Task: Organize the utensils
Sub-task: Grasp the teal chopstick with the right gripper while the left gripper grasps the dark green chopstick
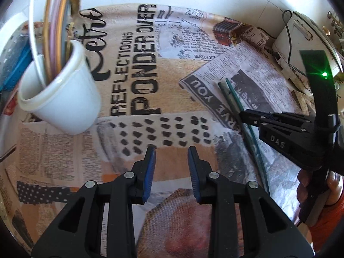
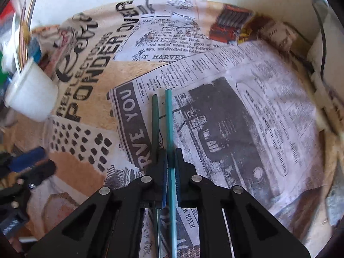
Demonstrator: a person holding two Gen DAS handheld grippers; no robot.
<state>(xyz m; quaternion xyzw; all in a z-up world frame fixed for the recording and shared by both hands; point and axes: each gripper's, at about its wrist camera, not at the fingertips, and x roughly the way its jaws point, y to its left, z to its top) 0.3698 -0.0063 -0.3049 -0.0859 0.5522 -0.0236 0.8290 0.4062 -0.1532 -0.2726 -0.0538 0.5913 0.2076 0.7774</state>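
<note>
A white cup (image 1: 62, 99) stands at the left and holds several long thin sticks (image 1: 53, 21) in gold, pink and white. It also shows in the right wrist view (image 2: 32, 94). My right gripper (image 2: 171, 161) is shut on a teal stick (image 2: 168, 118), low over the newspaper-print cloth (image 2: 236, 107). A darker green stick (image 2: 154, 124) lies beside it, passing under the left finger. In the left wrist view my right gripper (image 1: 245, 116) pinches the two green sticks (image 1: 232, 94) at the right. My left gripper (image 1: 171, 150) is open and empty above the cloth.
A white appliance with a cord (image 1: 301, 43) stands at the back right by the white wall. Blue and red items (image 1: 13, 68) lie behind the cup at the left. A hand in an orange sleeve (image 1: 322, 193) holds the right gripper.
</note>
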